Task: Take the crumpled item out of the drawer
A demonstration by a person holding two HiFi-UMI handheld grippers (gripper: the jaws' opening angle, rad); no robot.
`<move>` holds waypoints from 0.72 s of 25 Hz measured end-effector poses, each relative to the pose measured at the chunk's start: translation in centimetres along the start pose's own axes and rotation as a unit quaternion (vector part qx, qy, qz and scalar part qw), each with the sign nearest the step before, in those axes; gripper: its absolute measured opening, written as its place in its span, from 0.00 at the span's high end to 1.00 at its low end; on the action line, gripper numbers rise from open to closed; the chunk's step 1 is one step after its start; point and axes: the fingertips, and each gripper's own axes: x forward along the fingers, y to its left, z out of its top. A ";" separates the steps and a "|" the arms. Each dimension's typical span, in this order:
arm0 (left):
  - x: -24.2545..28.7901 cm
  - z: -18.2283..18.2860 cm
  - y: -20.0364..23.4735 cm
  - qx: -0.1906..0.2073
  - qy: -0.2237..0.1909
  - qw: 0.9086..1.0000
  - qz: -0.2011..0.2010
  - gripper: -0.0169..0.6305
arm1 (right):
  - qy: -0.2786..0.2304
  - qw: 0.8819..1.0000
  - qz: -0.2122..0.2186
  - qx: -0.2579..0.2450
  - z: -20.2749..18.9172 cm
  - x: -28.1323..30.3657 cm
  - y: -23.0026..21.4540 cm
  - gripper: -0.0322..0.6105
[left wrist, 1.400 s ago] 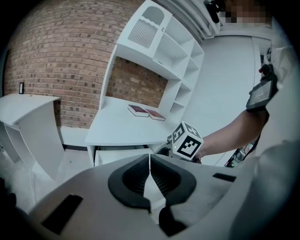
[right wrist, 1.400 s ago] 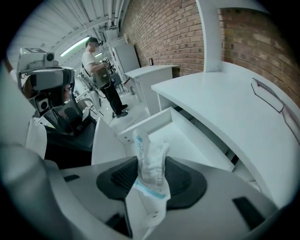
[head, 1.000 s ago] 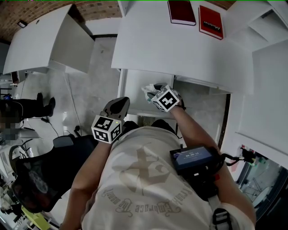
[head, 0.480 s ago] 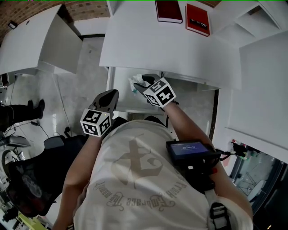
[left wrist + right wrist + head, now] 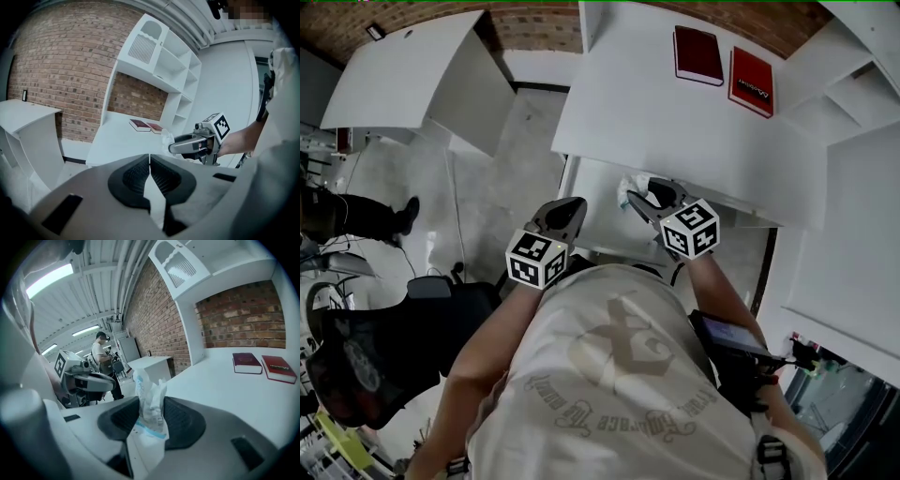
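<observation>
Pinching the crumpled item (image 5: 149, 405) mid-frame over the open drawer (image 5: 595, 202), right gripper (image 5: 649, 195) jaws closing on it, left gripper (image 5: 568, 208) clenched empty. Flimsy wad might slip and drop back in.

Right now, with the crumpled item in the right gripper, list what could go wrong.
1. The right gripper has its jaws closing on the crumpled item, a soft, thin wrapper that sticks out well beyond them; it may slip or tear.
2. The item hangs close to the edge of the desk top above the drawer, so it could snag there.
</observation>
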 end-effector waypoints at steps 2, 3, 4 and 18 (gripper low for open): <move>-0.1 0.2 0.2 0.002 -0.002 1.000 0.001 0.93 | -0.009 1.000 0.002 -0.003 0.4 -0.3 0.3 0.68; -0.1 0.2 0.2 0.002 -0.003 1.000 0.001 0.93 | -0.013 1.000 0.003 -0.005 0.5 -0.4 0.4 0.68; 0.0 0.3 0.2 0.004 -0.004 1.000 0.000 0.93 | -0.015 1.000 0.003 -0.008 0.7 -0.5 0.4 0.68; 0.2 -0.3 -1.8 0.017 0.008 1.000 -0.011 0.93 | -0.034 0.999 0.001 0.006 0.0 -2.0 0.7 0.68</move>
